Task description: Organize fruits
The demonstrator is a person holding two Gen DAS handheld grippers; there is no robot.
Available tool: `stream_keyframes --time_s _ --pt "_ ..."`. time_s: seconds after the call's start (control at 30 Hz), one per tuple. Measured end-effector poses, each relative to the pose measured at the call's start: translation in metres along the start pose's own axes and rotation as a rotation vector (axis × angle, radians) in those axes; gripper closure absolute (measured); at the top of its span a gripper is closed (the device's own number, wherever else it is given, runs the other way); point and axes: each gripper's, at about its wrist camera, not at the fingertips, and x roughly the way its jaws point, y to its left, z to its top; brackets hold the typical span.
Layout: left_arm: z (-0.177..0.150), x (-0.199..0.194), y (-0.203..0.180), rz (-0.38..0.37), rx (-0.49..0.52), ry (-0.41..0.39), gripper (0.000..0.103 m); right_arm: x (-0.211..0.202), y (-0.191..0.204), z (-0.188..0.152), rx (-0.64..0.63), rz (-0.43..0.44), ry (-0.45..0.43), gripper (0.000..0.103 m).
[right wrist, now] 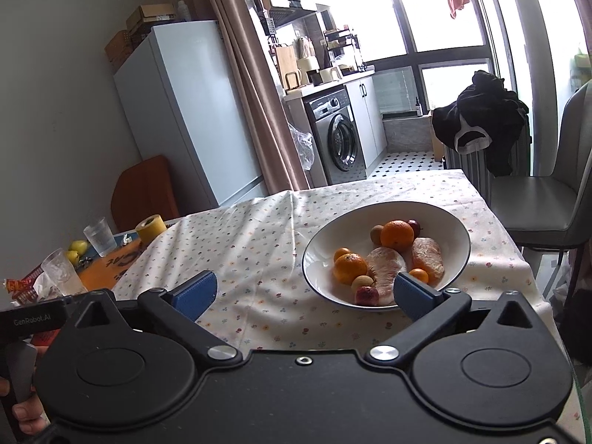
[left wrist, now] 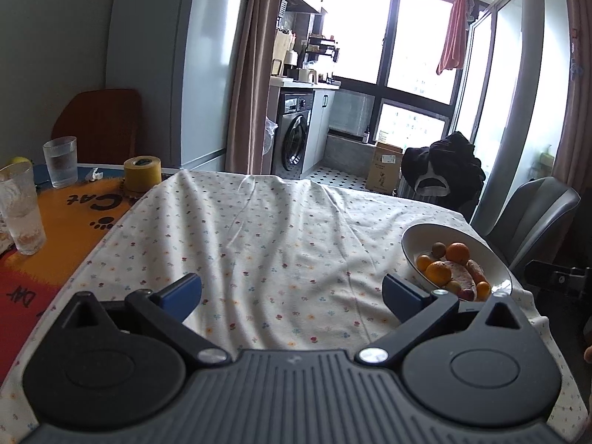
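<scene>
A white bowl (right wrist: 436, 218) (left wrist: 421, 235) sits on the flowered tablecloth near the table's right edge. It holds oranges (right wrist: 397, 235) (left wrist: 457, 252), small kumquats (right wrist: 419, 275), a red plum (right wrist: 366, 295), pale round fruits (right wrist: 377, 234) and two peeled pomelo pieces (right wrist: 384, 268). My right gripper (right wrist: 309, 294) is open just in front of the bowl, its right fingertip overlapping the near rim. My left gripper (left wrist: 292, 294) is open over bare cloth, with the bowl beyond its right finger. Neither holds anything.
On the orange mat at the left stand two glasses (left wrist: 61, 161) (left wrist: 20, 209), a yellow tape roll (left wrist: 142, 173) and yellow fruits (right wrist: 77, 247). A grey chair (right wrist: 547, 199) is at the table's right side. A hand (right wrist: 22, 418) grips the left tool.
</scene>
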Motion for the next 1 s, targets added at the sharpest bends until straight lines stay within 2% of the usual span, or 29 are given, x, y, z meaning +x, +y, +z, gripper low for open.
stream_keyframes --time_s 0.13,0.4,0.57,0.77,1.0 --pt "-0.005 -0.007 0.007 0.018 -0.026 0.012 0.000 -0.009 0.002 -0.002 -0.012 -0.010 0.004 0.000" --pt "-0.010 -0.030 0.004 0.026 0.008 0.040 0.000 -0.035 0.005 -0.002 -0.022 0.004 -0.013 0.000" --pt "-0.010 -0.051 0.000 0.030 0.024 0.029 0.000 -0.046 0.010 0.001 -0.043 -0.010 -0.011 0.000" --pt "-0.012 -0.070 -0.001 0.019 0.032 0.015 0.000 -0.059 0.016 -0.004 -0.065 -0.005 0.020 0.000" --pt "-0.018 -0.084 0.003 0.020 -0.010 0.037 0.000 -0.069 0.026 -0.012 -0.094 -0.006 0.063 0.000"
